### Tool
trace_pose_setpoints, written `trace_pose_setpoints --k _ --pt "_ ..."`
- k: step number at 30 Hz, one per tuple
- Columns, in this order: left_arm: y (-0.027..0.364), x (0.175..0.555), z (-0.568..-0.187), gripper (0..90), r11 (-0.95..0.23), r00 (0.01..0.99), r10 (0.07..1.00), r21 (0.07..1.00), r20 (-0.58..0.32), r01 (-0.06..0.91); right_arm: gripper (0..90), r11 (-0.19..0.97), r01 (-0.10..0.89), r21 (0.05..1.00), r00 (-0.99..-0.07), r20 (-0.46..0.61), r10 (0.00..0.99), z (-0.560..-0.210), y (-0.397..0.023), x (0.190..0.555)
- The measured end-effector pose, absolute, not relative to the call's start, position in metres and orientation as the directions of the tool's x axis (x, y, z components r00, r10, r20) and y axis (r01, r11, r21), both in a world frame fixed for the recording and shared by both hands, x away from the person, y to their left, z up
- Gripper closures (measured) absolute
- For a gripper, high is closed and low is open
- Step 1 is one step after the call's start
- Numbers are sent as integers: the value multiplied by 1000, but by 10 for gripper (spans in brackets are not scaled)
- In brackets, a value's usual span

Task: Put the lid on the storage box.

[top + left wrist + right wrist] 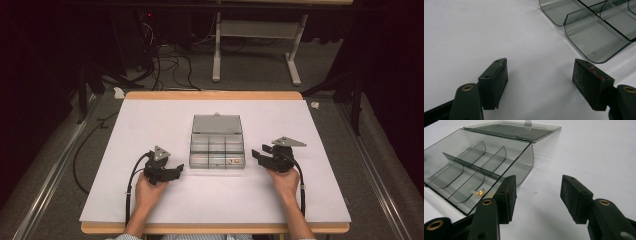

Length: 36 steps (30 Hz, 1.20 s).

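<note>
White sheet (165, 125) on table: box (217, 148), lid open, centre. Left gripper (174, 172) at its 8 o'clock, right gripper (256, 155) at 3, both agape, empty. Your risk: clipping the wall, spilling the brass part (481, 192).

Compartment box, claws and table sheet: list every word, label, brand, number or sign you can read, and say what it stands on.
None: no readable text in any view.
The clear compartment box and its open lid bear no lettering.
The white table sheet is blank.
The right claw pads are unmarked.
The left claw has a red smear on one pad's edge, not a character.
</note>
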<state>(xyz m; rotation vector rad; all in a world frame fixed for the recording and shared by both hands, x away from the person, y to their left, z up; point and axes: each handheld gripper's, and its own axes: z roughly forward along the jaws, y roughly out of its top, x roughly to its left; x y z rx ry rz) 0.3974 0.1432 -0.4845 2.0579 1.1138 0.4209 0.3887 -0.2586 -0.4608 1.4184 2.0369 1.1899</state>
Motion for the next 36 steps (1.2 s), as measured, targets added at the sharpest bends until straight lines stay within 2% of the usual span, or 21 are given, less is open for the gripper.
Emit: trace_pose_setpoints --k 3,8,18,22,36 --pt "150 401 -483 293 -287 555 821 745 -132 602 475 116 585 803 -398 160 903 -465 -260 395" --pt "157 407 -484 310 -242 541 823 753 -175 612 473 106 621 777 -385 184 904 -471 -260 404" --pt "154 422 -471 305 -255 541 826 751 -157 608 454 101 606 789 -389 184 903 -467 -258 412" --pt "154 430 -469 307 -250 537 825 739 -177 626 439 78 619 782 -382 212 900 -467 -259 416" --pt "142 449 -452 315 -239 542 821 755 -179 611 452 59 588 807 -396 224 891 -461 -257 425"
